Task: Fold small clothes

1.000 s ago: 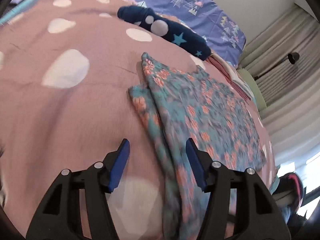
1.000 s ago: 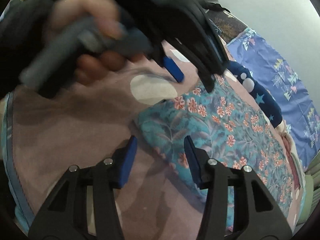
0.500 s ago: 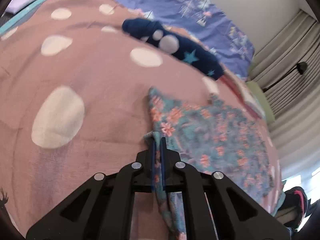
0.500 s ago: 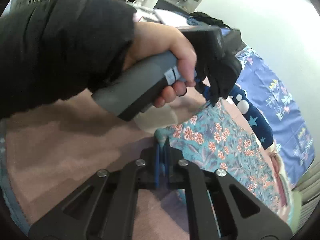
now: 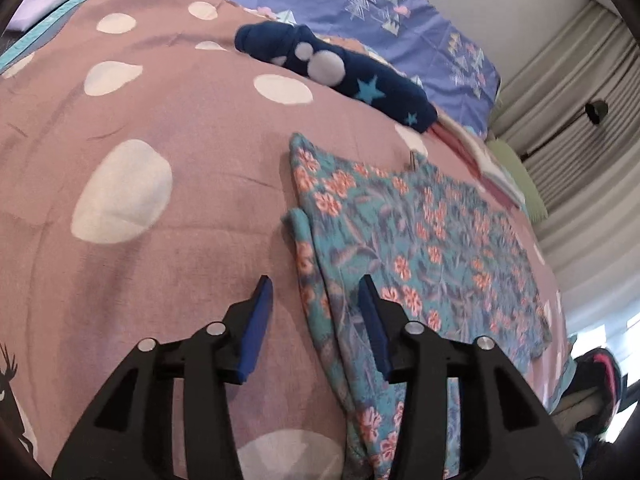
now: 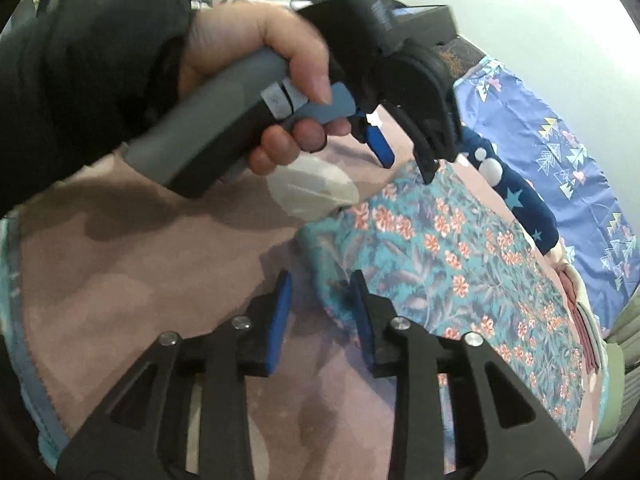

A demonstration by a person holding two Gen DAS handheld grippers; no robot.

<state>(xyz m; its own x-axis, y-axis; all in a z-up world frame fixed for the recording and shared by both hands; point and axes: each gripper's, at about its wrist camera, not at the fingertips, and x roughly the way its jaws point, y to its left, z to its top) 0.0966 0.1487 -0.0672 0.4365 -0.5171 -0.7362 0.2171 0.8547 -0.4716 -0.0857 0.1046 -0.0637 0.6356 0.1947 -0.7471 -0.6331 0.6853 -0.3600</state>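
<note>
Lay flat on the pink dotted bedspread: floral garment, its doubled near edge running between the spread jaws of the left gripper, nothing pinched. Same at the right gripper: jaws parted, straddling the hem corner, likely lined up for a grip. Beyond the tips, a navy starred piece; bare cover left of both jaws.

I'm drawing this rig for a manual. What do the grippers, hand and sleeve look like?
Both the left gripper and the right gripper have black triangular cut-out frames, silver screws and flat blue finger pads. The left unit has a grey handle under a black body. The bare left hand emerges from a black sleeve. No cables visible.
</note>
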